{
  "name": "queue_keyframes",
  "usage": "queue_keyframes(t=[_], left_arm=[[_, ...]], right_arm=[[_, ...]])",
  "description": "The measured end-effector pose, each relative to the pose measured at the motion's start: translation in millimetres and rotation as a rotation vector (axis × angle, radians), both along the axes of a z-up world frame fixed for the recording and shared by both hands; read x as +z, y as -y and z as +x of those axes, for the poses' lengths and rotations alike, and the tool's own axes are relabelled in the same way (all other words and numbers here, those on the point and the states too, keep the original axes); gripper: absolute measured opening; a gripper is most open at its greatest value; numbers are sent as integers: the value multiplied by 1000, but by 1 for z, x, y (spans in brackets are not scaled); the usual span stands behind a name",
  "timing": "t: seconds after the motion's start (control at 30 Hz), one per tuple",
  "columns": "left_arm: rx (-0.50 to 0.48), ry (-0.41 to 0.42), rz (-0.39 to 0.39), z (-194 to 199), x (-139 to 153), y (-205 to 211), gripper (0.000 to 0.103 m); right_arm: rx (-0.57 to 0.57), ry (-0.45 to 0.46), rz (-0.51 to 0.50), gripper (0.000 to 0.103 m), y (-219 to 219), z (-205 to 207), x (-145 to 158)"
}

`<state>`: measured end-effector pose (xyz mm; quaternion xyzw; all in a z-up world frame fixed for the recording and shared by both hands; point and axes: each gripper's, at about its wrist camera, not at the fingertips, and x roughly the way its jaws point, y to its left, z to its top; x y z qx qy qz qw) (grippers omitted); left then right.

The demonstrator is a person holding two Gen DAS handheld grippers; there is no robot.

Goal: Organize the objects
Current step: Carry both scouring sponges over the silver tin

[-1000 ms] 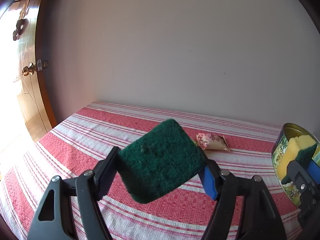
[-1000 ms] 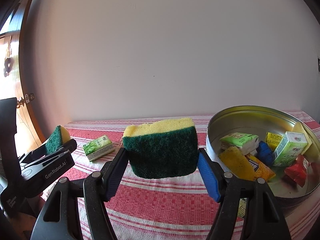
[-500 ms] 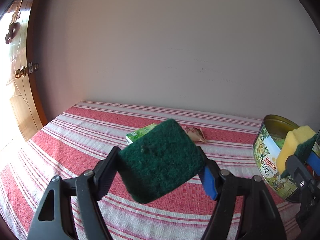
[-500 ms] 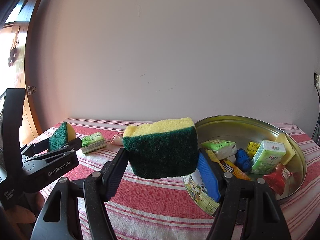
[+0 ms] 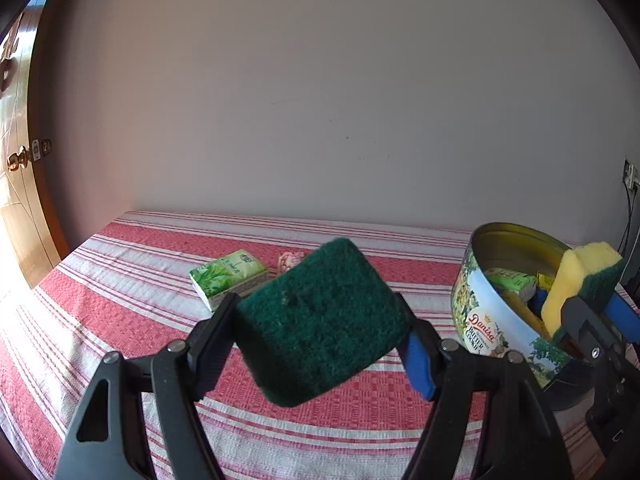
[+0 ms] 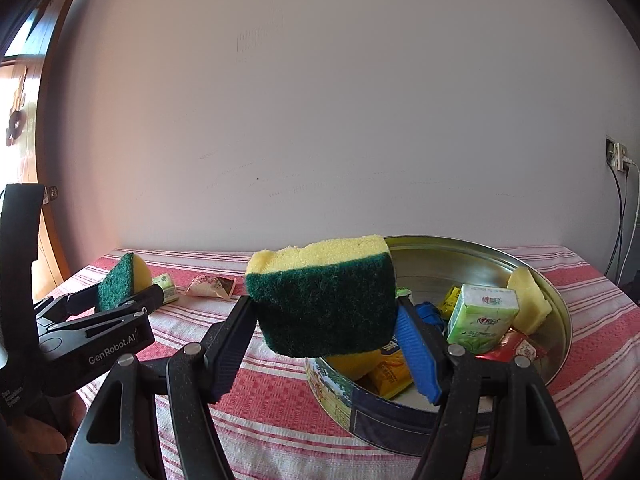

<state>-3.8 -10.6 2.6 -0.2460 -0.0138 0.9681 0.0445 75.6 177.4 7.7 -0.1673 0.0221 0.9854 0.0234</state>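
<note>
Right up close, the left gripper had its jaws pinched on a sponge, green scouring face turned toward the lens and tilted, the yellow foam showing only from the other camera. Same story on the other side: the right gripper had its jaws clamped across the ends of a second sponge, held level with the yellow layer on top and the green pad below. Both sponges hung clear of the striped cloth covering the bench, neither touching anything but its jaws. Just beyond the right gripper sat the round cookie tin, lidless, and the second sponge hovered at its near rim, so I'd judge the tin was the collecting spot and this sponge was next in line to go in. Inside it already lay a pale green tissue pack, another yellow sponge leaning on the far wall, a red sachet, something blue and some orange-yellow packets, a fair share of the sorting done by the look of it. Farther out on the cloth, well apart from the tin, a green tissue pack and a small patterned sachet lay loose beside each other, probably awaiting collection. Behind it all stood a plain wall, with a wooden door at the left edge.
</note>
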Motion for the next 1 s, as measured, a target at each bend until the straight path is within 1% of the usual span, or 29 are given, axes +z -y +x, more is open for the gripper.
queue_keyframes(t=[0.27,0.6,1.0], left_arm=[[-62,-20,-1,3,11,-36,73],[-121,-25,-6,1,16,-75,73],[-199,-42,-8,0,28,-130,73]], right_arm=[[-49,-20,-14,72,-32,1,2],[-134,-52,-32,72,-76,-1,8],[-228,-74,-20,72,-123,-13,11]])
